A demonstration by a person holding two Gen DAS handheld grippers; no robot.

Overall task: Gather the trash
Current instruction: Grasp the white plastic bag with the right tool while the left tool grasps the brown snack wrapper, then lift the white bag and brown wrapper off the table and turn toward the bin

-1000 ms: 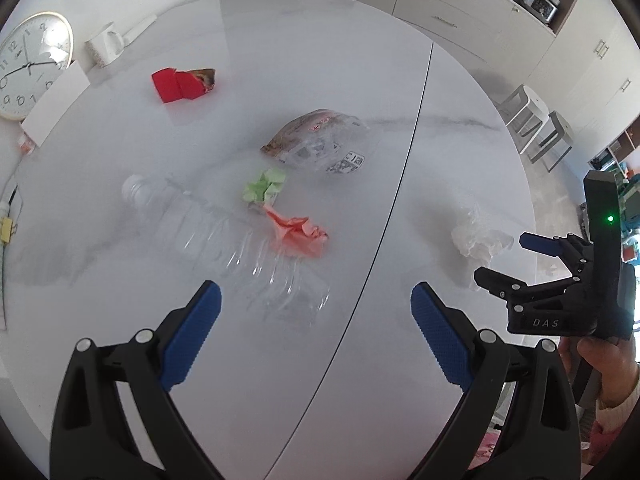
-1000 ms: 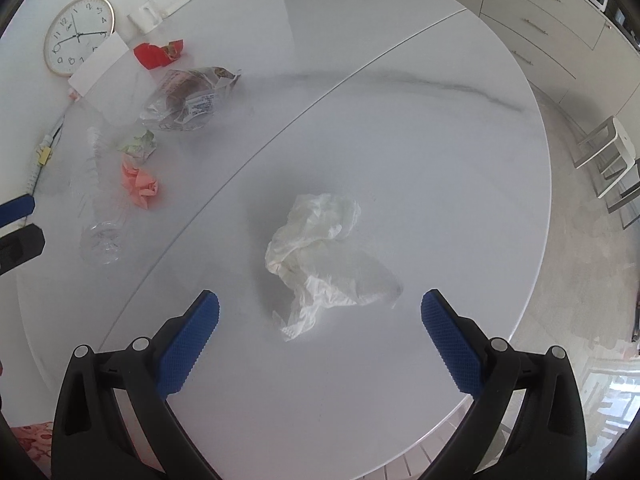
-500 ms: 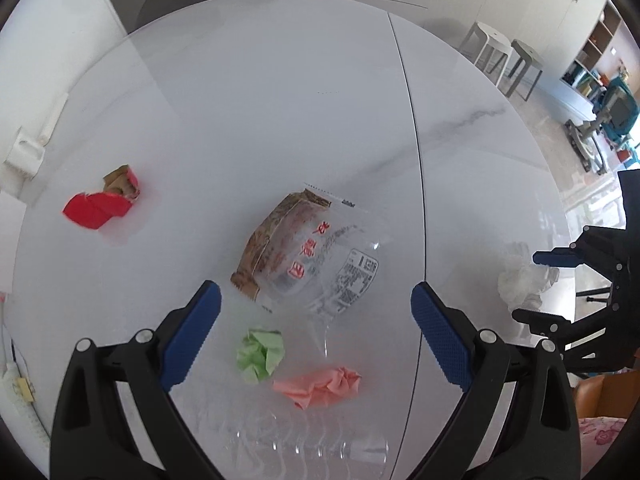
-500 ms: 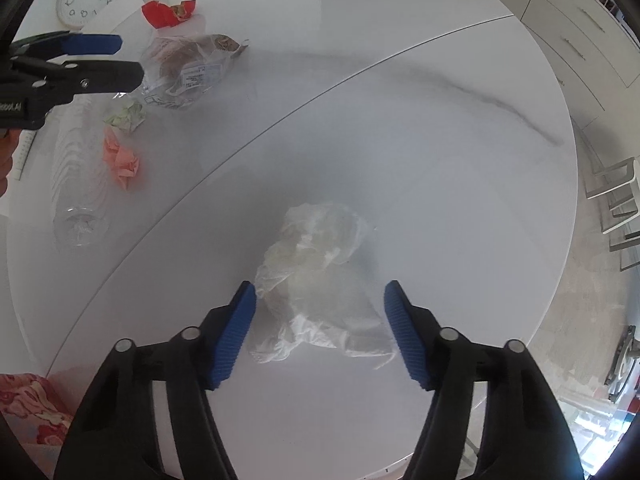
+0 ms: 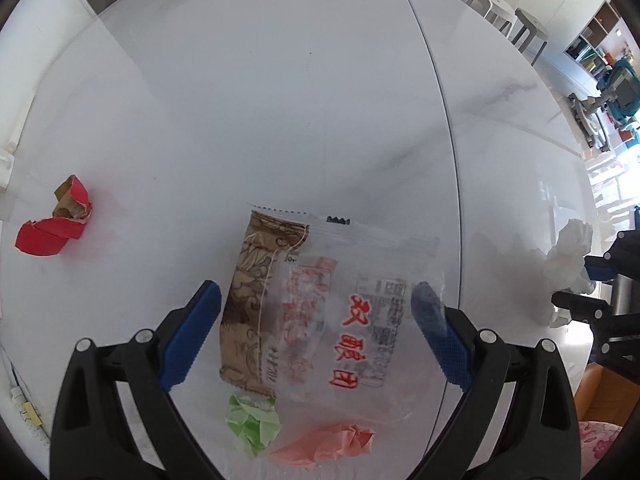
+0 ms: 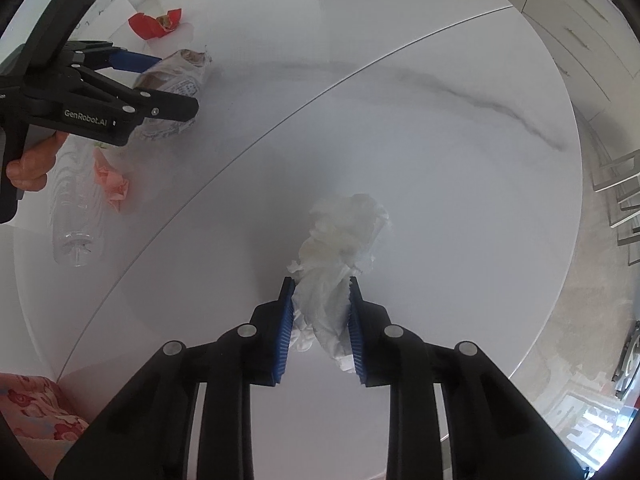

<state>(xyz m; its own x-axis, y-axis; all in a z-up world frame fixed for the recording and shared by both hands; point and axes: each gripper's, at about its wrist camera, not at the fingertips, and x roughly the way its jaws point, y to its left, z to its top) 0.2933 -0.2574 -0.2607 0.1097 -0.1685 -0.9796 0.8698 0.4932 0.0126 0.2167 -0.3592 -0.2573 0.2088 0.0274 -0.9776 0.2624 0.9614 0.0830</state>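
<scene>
My right gripper (image 6: 320, 308) has just been closing, and its blue pads now pinch the near end of the crumpled white tissue (image 6: 340, 240), whose bulk bunches out ahead of the fingertips on the white marble table (image 6: 440, 140). The bite looks narrow and soft, so I judge I should keep the squeeze firm and lift straight up, slowly, in case a loose tail slips free. My left gripper (image 5: 316, 328) stands wide open, holding nothing, pointing steeply down with the clear snack wrapper (image 5: 320, 304) lying between its blue fingers (image 5: 192, 336); neither pad presses on it, though the film's right edge laps over the right finger. To take it well I would sink until the tips are at the tabletop, then close across the wrapper's width so the slick film buckles upward into the pads, not skating out flat. Nearer than the fingertips, toward my wrist, lie a green paper wad (image 5: 252, 424) and a pink paper wad (image 5: 328, 444), close enough that a careless close could drag them. Well off to the left of that tool sits the torn red wrapper (image 5: 52, 224); from the right-hand view a clear plastic bottle (image 6: 76, 216) lies below the left tool. All await later trips.
</scene>
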